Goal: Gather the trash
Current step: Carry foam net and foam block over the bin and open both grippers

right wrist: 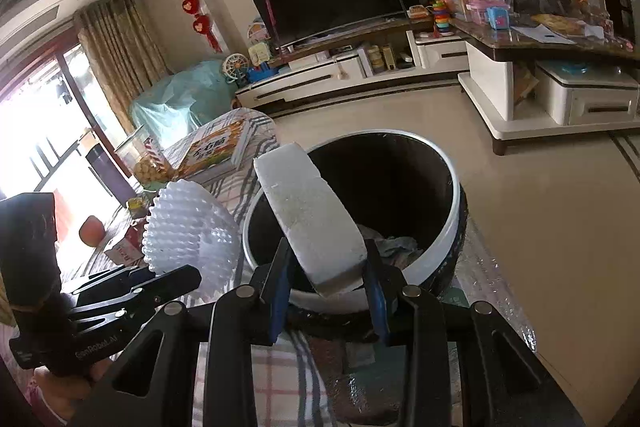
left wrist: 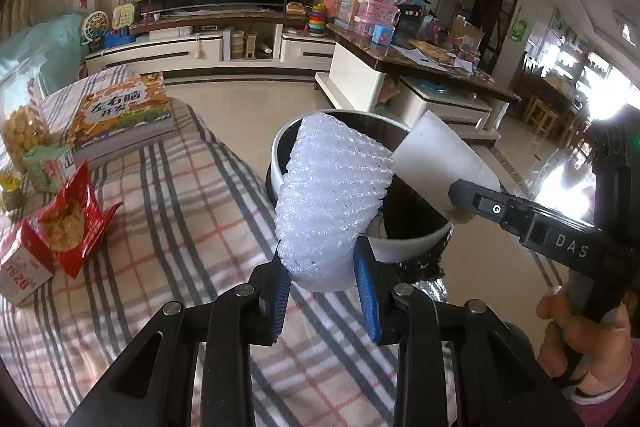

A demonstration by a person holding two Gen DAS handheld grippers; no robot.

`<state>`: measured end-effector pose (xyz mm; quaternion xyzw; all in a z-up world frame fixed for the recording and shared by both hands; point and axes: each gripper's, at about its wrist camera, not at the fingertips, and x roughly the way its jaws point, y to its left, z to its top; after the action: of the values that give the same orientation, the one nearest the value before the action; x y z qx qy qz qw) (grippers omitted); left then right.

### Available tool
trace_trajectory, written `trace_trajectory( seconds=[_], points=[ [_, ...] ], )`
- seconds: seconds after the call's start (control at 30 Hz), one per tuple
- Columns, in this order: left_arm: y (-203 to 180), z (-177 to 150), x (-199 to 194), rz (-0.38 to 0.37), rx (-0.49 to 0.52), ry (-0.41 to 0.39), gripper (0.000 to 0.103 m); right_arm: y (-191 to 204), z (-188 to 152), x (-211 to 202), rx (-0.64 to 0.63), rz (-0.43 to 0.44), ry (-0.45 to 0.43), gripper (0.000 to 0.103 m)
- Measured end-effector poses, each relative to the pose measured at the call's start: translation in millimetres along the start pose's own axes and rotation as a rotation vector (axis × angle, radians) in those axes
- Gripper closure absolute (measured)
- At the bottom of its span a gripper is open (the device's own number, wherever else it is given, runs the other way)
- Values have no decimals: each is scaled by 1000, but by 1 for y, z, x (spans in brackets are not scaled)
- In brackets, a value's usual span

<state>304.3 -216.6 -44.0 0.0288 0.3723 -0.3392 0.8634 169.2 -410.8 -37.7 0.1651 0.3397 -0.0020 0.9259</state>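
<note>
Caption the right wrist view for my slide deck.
Right gripper holds a white foam block above the trash bin.

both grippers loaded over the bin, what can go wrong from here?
1. The foam net sleeve is held only at its lower end by the left gripper; light and floppy, it may fall on the checked cloth rather than in the bin.
2. The styrofoam block in the right gripper sits near the sleeve; they could collide above the bin.

Open bin (right wrist: 452, 227) mouth beyond foam (right wrist: 312, 215)
</note>
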Motion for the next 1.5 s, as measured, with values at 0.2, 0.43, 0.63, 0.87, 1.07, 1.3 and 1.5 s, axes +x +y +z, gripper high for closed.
trace_trajectory(
  seconds=[0.2,0.43,0.63,0.87,1.07,1.3,1.5],
  points=[
    [-2,12,14,-10,3,19,74,-5,9,5,-5,-15,9,69],
    [-4,25,31,-25,-10,38,73,-12,18,14,-11,-41,24,69],
    [-2,35,45,-36,-28,53,73,-19,23,22,-4,-54,40,69],
    [-7,46,56,-41,-24,57,71,-24,28,29,-2,-58,55,69],
    [-11,51,65,-34,-22,66,65,-28,32,36,-4,-69,70,67],
    [-17,52,69,-36,-14,70,46,-31,35,39,7,-73,74,49],
    [-18,43,60,6,12,56,42,-34,34,28,32,-62,33,41]
  ],
)
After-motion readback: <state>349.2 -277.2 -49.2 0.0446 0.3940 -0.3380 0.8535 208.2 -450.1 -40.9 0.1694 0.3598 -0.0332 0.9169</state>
